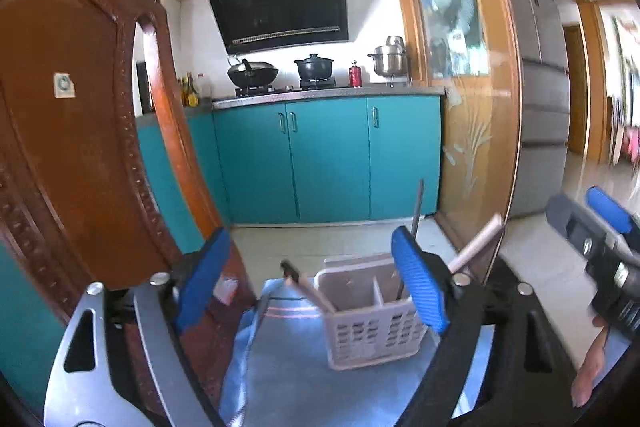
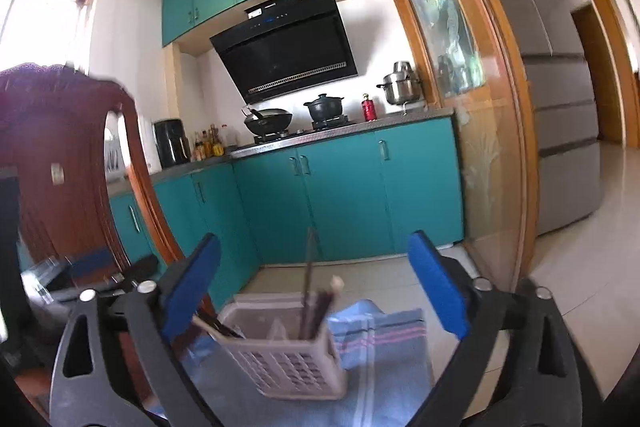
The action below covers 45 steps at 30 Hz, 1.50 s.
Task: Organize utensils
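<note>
1. Left wrist view: the left gripper (image 1: 316, 279) has its two blue-padded jaws standing wide apart with nothing clamped between them. Just beyond the pads sits a pale plastic utensil caddy (image 1: 372, 323), a small rectangular basket with slotted walls and an inner divider splitting it into compartments. It rests on a blue cloth (image 1: 288, 367) with a thin pink stripe, spread over a table. Chopsticks (image 1: 310, 293) lean out of the caddy's left compartment; a dark, thin utensil (image 1: 417, 207) stands upright in the right one, and a pale handle (image 1: 478, 245) slants out to the right. A carved wooden chair back (image 1: 80, 115) fills the left side. The right gripper (image 1: 604, 239), held by a hand (image 1: 592, 371), shows at the right edge.

2. Right wrist view: the right gripper (image 2: 316, 291) also has its jaws spread wide and empty. The caddy (image 2: 280, 351) sits low between them on the cloth (image 2: 384, 359), slightly blurred, with dark sticks (image 2: 312, 303) upright in its right compartment and chopsticks (image 2: 212, 327) leaning left.
</note>
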Each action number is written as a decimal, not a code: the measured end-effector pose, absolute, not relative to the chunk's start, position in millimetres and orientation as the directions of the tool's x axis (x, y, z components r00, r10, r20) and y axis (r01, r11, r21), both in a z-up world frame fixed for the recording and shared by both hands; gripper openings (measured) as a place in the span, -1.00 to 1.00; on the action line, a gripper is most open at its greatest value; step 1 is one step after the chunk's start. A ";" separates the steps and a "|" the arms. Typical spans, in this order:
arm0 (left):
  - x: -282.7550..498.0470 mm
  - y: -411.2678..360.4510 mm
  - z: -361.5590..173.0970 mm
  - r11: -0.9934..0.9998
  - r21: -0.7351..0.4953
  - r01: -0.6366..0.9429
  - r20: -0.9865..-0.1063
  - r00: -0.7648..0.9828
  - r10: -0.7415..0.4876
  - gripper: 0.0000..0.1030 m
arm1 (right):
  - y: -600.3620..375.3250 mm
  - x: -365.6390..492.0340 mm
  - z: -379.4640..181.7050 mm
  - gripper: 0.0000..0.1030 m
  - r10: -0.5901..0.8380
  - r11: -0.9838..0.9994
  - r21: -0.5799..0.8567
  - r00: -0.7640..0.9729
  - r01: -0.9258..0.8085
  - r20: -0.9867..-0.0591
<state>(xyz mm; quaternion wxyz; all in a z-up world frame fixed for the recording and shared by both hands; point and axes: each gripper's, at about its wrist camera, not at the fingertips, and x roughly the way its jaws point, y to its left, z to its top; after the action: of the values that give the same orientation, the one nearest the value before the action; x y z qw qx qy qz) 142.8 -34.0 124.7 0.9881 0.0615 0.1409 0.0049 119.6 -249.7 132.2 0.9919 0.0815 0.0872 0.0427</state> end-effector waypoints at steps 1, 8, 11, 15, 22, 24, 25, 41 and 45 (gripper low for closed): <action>136.3 -35.4 118.5 0.989 0.147 0.009 -0.272 0.962 0.032 0.68 | -249.2 111.4 116.3 0.94 0.054 0.991 0.128 0.986 -0.034 -0.159; 95.1 -28.2 57.8 0.968 0.246 -0.043 -0.276 0.955 0.112 0.76 | -270.8 99.9 45.7 0.94 0.139 0.967 0.251 0.920 -0.047 -0.365; 95.6 -23.2 39.3 0.980 0.201 -0.007 -0.365 0.927 0.082 0.77 | -260.6 89.1 47.6 0.94 0.109 0.984 0.167 0.939 -0.056 -0.327; 91.8 -20.2 41.5 0.986 0.168 0.013 -0.372 0.927 0.051 0.83 | -242.2 82.2 40.9 0.94 0.104 0.992 0.096 0.943 -0.078 -0.315; 86.4 -20.0 47.0 0.989 0.144 0.038 -0.342 0.940 0.013 0.93 | -227.5 76.6 41.3 0.94 0.085 0.996 0.033 0.953 -0.079 -0.291; 85.9 -21.0 45.5 0.988 0.150 0.035 -0.341 0.940 0.018 0.93 | -227.1 74.5 42.5 0.94 0.083 0.996 0.032 0.958 -0.078 -0.275; 84.9 -21.8 45.2 0.988 0.154 0.032 -0.338 0.941 0.022 0.93 | -227.2 73.1 43.2 0.94 0.079 0.997 0.032 0.960 -0.073 -0.268; 78.0 -29.0 42.2 0.983 0.175 0.048 -0.307 0.952 0.008 0.93 | -229.0 70.1 44.7 0.94 0.068 0.997 0.035 0.967 -0.062 -0.244; 75.0 -28.6 43.6 0.984 0.170 0.050 -0.291 0.957 0.001 0.93 | -228.3 65.9 46.3 0.94 0.060 0.998 0.026 0.974 -0.055 -0.220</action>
<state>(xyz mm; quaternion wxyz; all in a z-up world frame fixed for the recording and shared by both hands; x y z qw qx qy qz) 75.0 -28.6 43.6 0.9852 0.0879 0.1465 -0.0124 65.9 -228.3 46.3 0.9934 0.0100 0.1108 0.0290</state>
